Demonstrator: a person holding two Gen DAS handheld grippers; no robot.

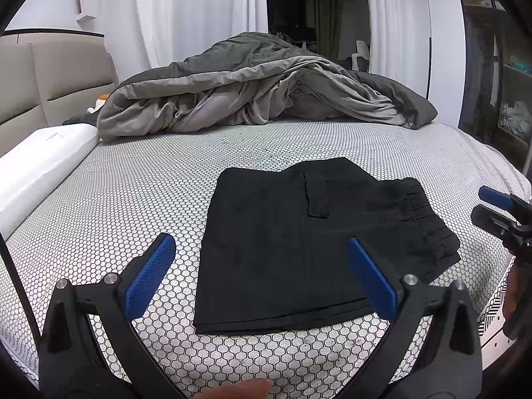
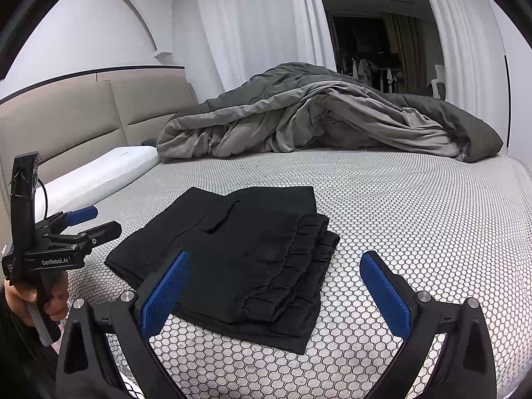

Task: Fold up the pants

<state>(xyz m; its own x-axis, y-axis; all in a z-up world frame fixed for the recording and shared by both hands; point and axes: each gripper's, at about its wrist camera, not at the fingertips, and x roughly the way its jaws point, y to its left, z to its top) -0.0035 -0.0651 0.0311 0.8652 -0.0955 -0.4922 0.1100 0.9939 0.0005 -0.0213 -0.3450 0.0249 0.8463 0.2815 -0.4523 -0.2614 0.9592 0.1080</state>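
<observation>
The black pants [image 1: 299, 246], folded into a compact rectangle with the gathered elastic waistband [image 2: 299, 259] stacked at one end, lie flat on the white honeycomb-patterned bed cover [image 1: 133, 199], well short of the rumpled grey duvet [image 1: 252, 89] and the white pillow [image 1: 43, 163]. The left gripper [image 1: 261, 274] hangs just above the near edge of the pants, its blue-padded fingers spread wide and holding nothing. The right gripper [image 2: 274, 286] is likewise spread wide and empty near the waistband end, apparently clear of the cloth, though contact is hard to judge.
</observation>
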